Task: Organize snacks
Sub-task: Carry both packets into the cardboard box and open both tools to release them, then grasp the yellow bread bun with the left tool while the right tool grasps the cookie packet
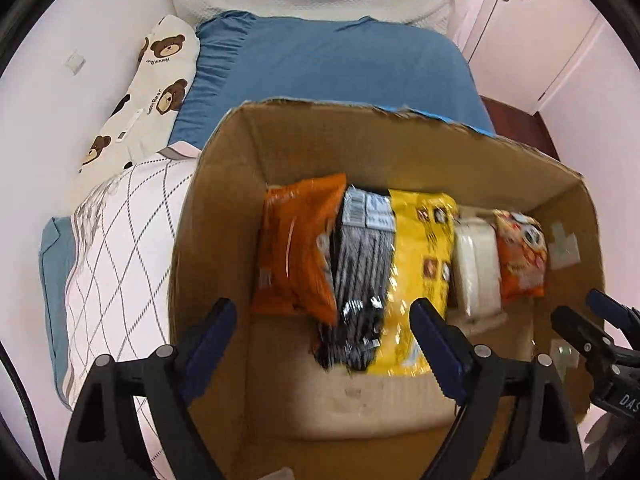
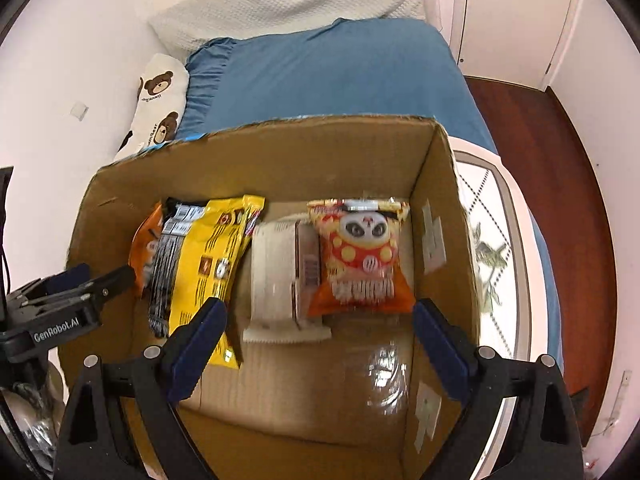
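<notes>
An open cardboard box (image 1: 288,148) (image 2: 436,184) stands on the bed and holds several snack packs side by side: an orange bag (image 1: 296,244) (image 2: 146,240), a black striped pack (image 1: 360,272) (image 2: 166,264), a yellow bag (image 1: 420,260) (image 2: 212,256), a white pack (image 1: 476,264) (image 2: 272,276) and an orange panda pack (image 1: 520,256) (image 2: 360,256). My left gripper (image 1: 324,320) (image 2: 108,276) is open and empty above the box's near left part. My right gripper (image 2: 320,320) (image 1: 580,308) is open and empty above the near right part.
The box sits on a blue bedsheet (image 1: 340,64) (image 2: 340,72). A bear-print pillow (image 1: 148,92) (image 2: 160,92) and a white diamond-pattern quilt (image 1: 116,260) lie at the left. White pillows (image 2: 288,4) are at the back. Wooden floor (image 2: 560,184) is to the right.
</notes>
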Demonstrator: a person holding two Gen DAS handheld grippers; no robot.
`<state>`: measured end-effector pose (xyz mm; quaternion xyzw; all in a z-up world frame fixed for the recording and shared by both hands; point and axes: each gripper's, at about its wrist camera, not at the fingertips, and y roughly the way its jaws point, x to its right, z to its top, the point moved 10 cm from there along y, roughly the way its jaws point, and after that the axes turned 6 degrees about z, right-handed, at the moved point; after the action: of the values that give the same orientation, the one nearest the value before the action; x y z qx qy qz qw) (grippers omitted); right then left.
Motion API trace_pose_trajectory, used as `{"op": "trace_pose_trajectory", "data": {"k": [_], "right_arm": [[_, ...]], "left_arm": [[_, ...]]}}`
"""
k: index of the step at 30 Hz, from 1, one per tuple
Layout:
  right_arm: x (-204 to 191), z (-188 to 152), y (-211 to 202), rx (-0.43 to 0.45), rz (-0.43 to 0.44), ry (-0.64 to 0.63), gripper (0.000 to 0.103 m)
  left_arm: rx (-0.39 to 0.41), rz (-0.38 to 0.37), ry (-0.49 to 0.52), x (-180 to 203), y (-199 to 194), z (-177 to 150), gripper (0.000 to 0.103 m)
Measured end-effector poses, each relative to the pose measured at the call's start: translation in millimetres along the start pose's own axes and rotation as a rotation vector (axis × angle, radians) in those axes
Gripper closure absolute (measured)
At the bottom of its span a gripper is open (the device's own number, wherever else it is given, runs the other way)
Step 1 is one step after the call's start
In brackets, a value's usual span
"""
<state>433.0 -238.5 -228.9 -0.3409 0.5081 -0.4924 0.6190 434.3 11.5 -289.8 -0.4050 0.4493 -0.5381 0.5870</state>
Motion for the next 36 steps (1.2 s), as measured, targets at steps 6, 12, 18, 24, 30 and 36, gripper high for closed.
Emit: {"op": "trace_pose_trajectory", "data": {"k": [6, 12, 18, 24, 30, 36], "right_arm": [[-6, -25, -25, 0.036, 0.011, -0.017, 0.007], [-14, -46, -65, 0.116, -0.003, -0.049, 0.007], [-23, -77, -102, 0.192, -0.022, -0.055, 0.007], [-34, -108, -135, 0.237, -0.029, -0.049, 0.007], [-43, -136, -170, 0.306, -0.02, -0.025, 0.007], [-57, -173, -185, 0.323, 0.041, 0.006, 0.007]], "left_arm": [[0.067, -0.013, 0.009, 4, -31, -25, 0.015], [0.181, -0.033, 0.008, 7, -76, -41, 0.015], [0.259, -0.051, 0.014, 5, -111, -70, 0.015], [0.31, -0.057, 0.034, 4, -138, -98, 0.015], [0.353, -0.078, 0.042, 0, -163, -127, 0.015], [0.369, -0.067, 0.022, -21, -176, -157, 0.015]]}}
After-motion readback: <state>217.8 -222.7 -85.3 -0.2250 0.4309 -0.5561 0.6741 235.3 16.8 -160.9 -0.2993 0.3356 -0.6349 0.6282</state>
